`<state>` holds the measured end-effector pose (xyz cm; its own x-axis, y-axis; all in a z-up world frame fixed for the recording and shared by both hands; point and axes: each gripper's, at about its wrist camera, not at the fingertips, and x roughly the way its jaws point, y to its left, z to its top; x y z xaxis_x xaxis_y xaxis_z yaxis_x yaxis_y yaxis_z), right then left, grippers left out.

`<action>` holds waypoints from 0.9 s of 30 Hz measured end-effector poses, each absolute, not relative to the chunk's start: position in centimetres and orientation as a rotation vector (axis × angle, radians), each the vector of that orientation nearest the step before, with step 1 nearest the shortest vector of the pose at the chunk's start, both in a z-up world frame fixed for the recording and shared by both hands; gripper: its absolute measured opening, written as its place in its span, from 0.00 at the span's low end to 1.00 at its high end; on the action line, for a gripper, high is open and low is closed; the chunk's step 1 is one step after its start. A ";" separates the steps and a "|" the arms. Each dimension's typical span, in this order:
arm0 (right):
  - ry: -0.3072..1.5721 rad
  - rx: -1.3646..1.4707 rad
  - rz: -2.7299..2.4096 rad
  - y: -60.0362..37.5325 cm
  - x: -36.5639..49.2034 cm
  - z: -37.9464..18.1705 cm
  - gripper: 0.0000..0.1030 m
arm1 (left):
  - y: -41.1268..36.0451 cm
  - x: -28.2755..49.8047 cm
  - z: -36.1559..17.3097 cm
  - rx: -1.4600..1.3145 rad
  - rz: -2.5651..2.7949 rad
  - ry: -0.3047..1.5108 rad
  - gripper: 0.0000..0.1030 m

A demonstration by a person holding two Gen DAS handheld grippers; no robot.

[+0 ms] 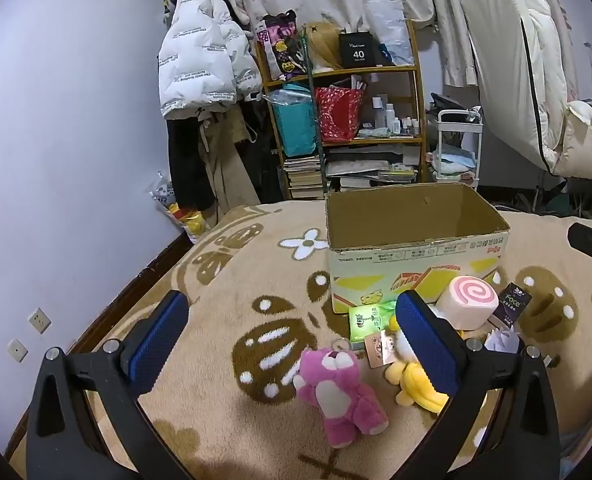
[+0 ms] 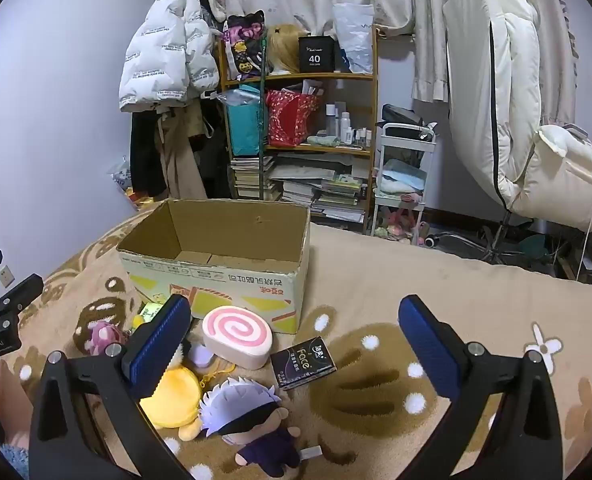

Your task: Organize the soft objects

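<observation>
Nothing looks sorted yet. The cardboard box [image 2: 215,256] stands open on the blanket [image 2: 416,280], and what shows of its floor is bare; whether anything lies against its near wall cannot be told. All the soft things lie outside it, bunched just in front of its near side: a pink bear [image 1: 336,388], a yellow plush [image 1: 416,384], a pink swirl roll cushion [image 2: 237,336] close against the box front, and a white-haired doll [image 2: 251,420] nearest the right camera. Among them sit a green pack [image 1: 366,320] and a dark pack marked "Face" [image 2: 304,362], which may or may not count as soft. The left gripper [image 1: 291,336] is spread wide and holds nothing; the bear lies below and between its fingers, untouched, with the yellow plush partly behind its right finger. The right gripper [image 2: 296,344] is equally wide and empty, hovering over the roll, the doll and the dark pack without contact. So the whole job appears to remain: each toy has to be picked up and dropped in the box, the bear and the doll being the nearest candidates.
</observation>
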<state>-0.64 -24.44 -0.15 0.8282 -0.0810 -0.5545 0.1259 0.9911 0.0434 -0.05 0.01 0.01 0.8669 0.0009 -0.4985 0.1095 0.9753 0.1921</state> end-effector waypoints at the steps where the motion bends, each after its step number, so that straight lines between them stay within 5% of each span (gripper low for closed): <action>1: 0.594 0.084 -0.106 -24.5 -0.6 -0.2 1.00 | 0.0 -0.1 0.0 0.218 -0.052 0.518 0.99; 27: 0.581 0.088 -0.099 -24.3 -0.6 0.1 1.00 | 0.4 0.1 0.2 0.196 -0.052 0.525 0.99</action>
